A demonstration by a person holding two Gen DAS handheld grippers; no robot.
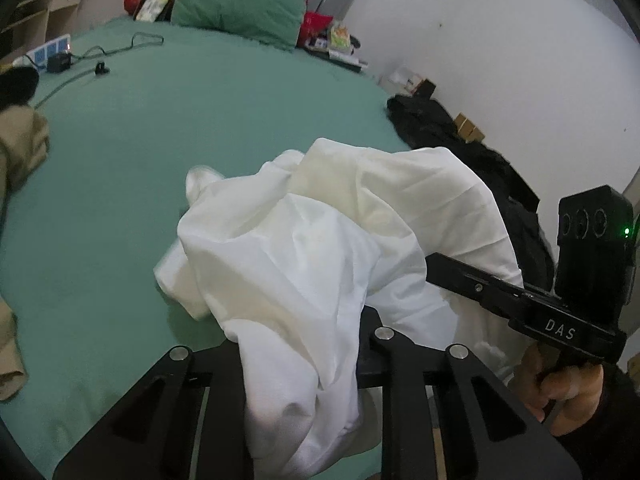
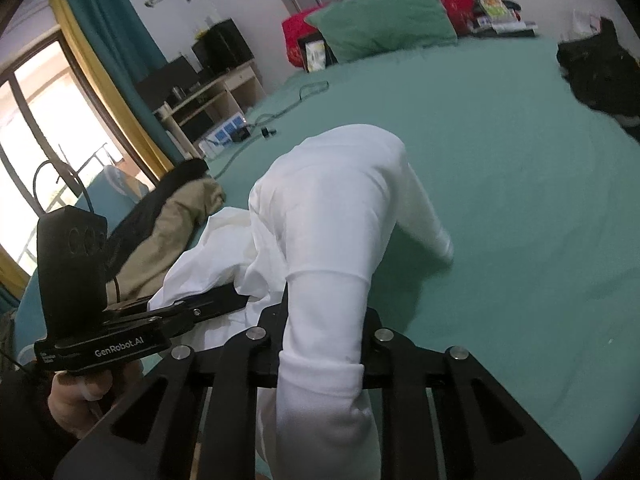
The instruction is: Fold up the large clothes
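Note:
A large white garment (image 1: 320, 240) lies bunched on the green bed (image 1: 200, 120). My left gripper (image 1: 304, 344) is shut on a fold of the white garment, which drapes over its fingers and hides the tips. My right gripper (image 2: 324, 332) is shut on a sleeve-like part of the white garment (image 2: 332, 208), which rises in a hump and hangs over the fingers. The right gripper shows in the left wrist view (image 1: 436, 264), reaching into the cloth from the right. The left gripper shows in the right wrist view (image 2: 236, 300), clamped on the cloth's left part.
A beige garment (image 2: 176, 232) and a black one lie at the bed's left edge. A black garment (image 1: 460, 140) lies at the right edge. A green pillow (image 1: 240, 0), red cushions, a power strip (image 1: 52, 50) and cables sit near the headboard.

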